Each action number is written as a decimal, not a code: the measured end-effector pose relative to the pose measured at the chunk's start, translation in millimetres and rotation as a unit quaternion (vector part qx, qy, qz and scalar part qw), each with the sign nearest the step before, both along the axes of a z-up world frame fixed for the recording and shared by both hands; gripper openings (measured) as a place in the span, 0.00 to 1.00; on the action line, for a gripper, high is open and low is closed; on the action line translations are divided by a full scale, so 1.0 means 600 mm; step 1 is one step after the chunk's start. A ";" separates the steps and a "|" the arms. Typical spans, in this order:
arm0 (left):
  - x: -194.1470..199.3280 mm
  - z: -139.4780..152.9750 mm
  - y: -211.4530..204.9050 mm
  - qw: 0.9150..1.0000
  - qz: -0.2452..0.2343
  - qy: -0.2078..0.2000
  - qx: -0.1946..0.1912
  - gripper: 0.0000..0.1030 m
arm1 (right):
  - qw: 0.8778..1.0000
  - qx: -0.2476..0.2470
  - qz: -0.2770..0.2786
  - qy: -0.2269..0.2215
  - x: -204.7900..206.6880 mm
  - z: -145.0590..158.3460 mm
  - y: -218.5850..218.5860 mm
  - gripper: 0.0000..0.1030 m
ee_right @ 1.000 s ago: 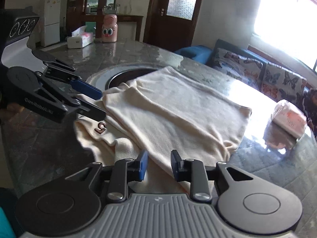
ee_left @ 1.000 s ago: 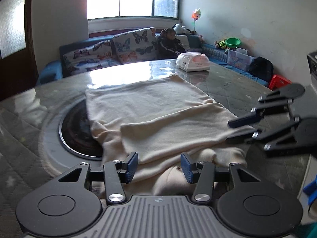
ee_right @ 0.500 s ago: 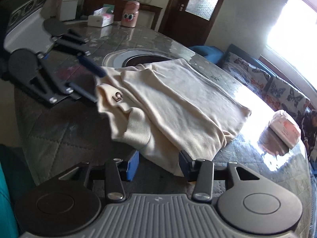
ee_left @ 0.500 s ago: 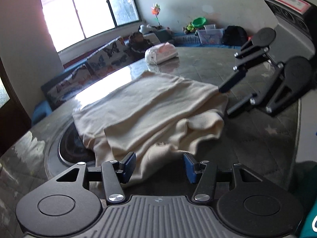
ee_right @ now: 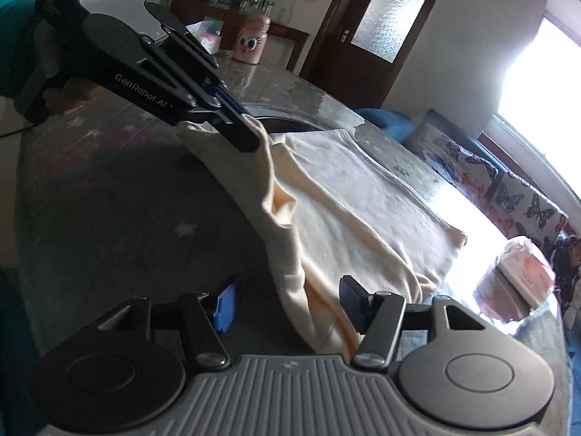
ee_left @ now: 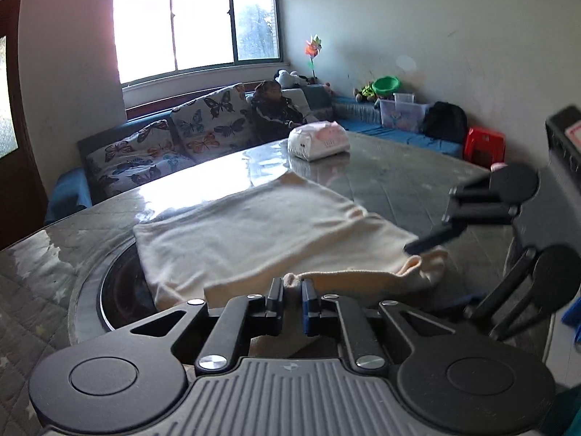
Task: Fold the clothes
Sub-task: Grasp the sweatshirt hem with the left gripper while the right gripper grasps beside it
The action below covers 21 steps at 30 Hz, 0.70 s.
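Grey stone table [ee_left: 399,185] fills the middle of both views. On it lies the cream shirt [ee_left: 261,232], partly folded. At lower middle of the left view, the left gripper [ee_left: 292,299] pinches the shirt's near edge. At the bottom of the right view, the right gripper [ee_right: 287,299] gapes wide around the shirt's end.

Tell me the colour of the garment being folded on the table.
Cream, a pale off-white; the garment shows best in the left wrist view.

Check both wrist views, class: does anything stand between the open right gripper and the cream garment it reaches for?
Nothing visible does. The right gripper is open around the cream garment edge; the left gripper grips another edge.
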<state>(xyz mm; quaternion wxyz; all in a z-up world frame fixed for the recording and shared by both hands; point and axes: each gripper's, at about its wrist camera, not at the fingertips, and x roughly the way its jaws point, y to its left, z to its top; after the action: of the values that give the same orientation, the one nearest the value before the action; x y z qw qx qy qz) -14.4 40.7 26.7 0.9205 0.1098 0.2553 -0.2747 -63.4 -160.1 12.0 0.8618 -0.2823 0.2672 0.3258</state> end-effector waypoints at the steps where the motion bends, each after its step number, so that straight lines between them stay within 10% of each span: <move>1: 0.007 0.000 0.000 1.000 0.001 0.003 -0.002 0.10 | 1.000 0.002 0.001 -0.002 0.003 -0.001 0.001 0.55; 6: 0.009 -0.007 -0.001 1.000 -0.002 0.011 0.003 0.15 | 0.999 0.036 -0.001 0.037 0.040 0.005 0.002 0.20; 10: -0.016 -0.016 0.007 1.000 -0.007 0.003 0.020 0.32 | 0.993 0.076 -0.017 0.089 0.074 0.022 -0.010 0.15; 12: -0.030 -0.023 0.013 0.999 0.005 -0.005 0.035 0.58 | 0.990 0.094 -0.024 0.100 0.086 0.032 -0.017 0.14; 21: -0.041 -0.057 0.021 0.994 0.002 -0.030 0.106 0.53 | 0.987 0.117 -0.038 0.104 0.105 0.048 -0.014 0.13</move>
<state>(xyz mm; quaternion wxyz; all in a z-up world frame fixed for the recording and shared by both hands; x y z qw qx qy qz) -39.0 53.1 -7.4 0.9116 0.2145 0.2552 -0.2407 -0.7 -168.8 40.8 0.8682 -0.1337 0.3259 0.3495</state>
